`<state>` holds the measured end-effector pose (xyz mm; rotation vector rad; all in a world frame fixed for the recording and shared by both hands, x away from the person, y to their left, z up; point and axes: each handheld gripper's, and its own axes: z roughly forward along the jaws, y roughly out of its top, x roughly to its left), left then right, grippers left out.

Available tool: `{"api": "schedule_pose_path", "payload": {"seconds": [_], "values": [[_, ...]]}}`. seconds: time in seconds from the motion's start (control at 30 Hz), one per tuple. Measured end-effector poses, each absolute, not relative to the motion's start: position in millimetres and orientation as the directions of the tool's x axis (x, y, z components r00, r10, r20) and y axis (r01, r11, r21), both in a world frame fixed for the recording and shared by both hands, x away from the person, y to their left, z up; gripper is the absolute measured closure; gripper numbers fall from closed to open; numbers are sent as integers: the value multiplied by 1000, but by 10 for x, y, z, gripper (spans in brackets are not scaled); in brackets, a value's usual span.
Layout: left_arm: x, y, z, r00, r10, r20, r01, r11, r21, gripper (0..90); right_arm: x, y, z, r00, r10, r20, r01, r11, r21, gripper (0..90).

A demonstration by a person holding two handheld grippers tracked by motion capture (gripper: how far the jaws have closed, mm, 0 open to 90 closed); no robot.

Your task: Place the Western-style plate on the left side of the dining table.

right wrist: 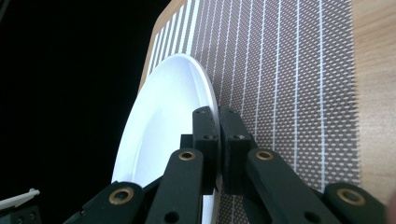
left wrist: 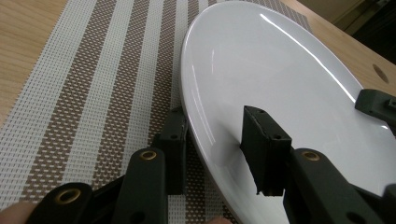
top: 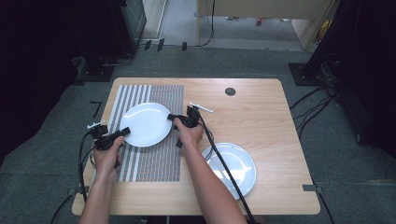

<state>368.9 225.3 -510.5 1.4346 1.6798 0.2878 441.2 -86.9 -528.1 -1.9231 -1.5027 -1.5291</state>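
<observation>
- Now, at the left, the left gripper (top: 122, 132) is seen at the near-left rim of the white plate (top: 145, 124); in the left gripper view the rim (left wrist: 196, 135) sits between the jaws, one under it and one over the plate's face, though a firm pinch cannot be confirmed.
- Under it all, the striped placemat (top: 154, 158) is spread on the wooden table (top: 261, 116), and the plate is held over the mat.
- Moving right, the right gripper (top: 172, 117) is clamped on the plate's right edge, its jaws pinched tight on the rim (right wrist: 211, 100) in the right gripper view.
- Further right, a second white plate (top: 243, 170) is lying flat on bare wood, partly covered by the right forearm and cable.
</observation>
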Motion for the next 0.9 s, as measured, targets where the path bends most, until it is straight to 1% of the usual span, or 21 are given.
{"api": "schedule_pose_path", "payload": {"seconds": [0.3, 0.33, 0.57, 0.63, 0.67, 0.7, 0.73, 0.77, 0.8, 0.83, 0.87, 0.9], "values": [[3716, 2250, -5151, 52, 891, -451, 676, 301, 672, 626, 4433, -811, -5332, -89, 571, 816, 807, -439, 395, 871], [3717, 2245, -5152, 54, 893, -447, 677, 297, 674, 626, 4438, -805, -5339, -91, 588, 803, 802, -434, 409, 867], [3718, 2202, -5156, 67, 903, -423, 670, 274, 690, 626, 4439, -805, -5342, -112, 631, 767, 789, -413, 454, 850], [3714, 2186, -5157, 79, 907, -413, 668, 260, 698, 607, 4427, -774, -5353, -116, 678, 726, 785, -385, 485, 821], [3714, 2186, -5157, 79, 907, -413, 668, 260, 698, 583, 4420, -763, -5355, -123, 693, 710, 782, -372, 499, 802], [3714, 2183, -5158, 88, 907, -411, 665, 254, 703, 583, 4420, -763, -5355, -123, 693, 710, 782, -372, 499, 802], [3711, 2176, -5154, 90, 912, -400, 661, 246, 709, 532, 4411, -758, -5330, -136, 699, 702, 769, -372, 519, 684], [3711, 2176, -5154, 90, 912, -400, 661, 246, 709, 495, 4411, -758, -5330, -136, 699, 702, 769, -372, 519, 684], [3706, 2173, -5148, 90, 919, -383, 656, 235, 718, 463, 4391, -759, -5292, -152, 739, 656, 750, -346, 563, 606], [3701, 2175, -5141, 90, 926, -366, 653, 223, 724, 463, 4391, -759, -5292, -152, 739, 656, 750, -346, 563, 606], [3685, 2190, -5119, 85, 938, -336, 647, 205, 735, 433, 4374, -779, -5252, -162, 770, 617, 730, -327, 600, 574], [3685, 2190, -5119, 85, 938, -336, 647, 205, 735, 413, 4374, -779, -5252, -162, 770, 617, 730, -327, 600, 574]]}}
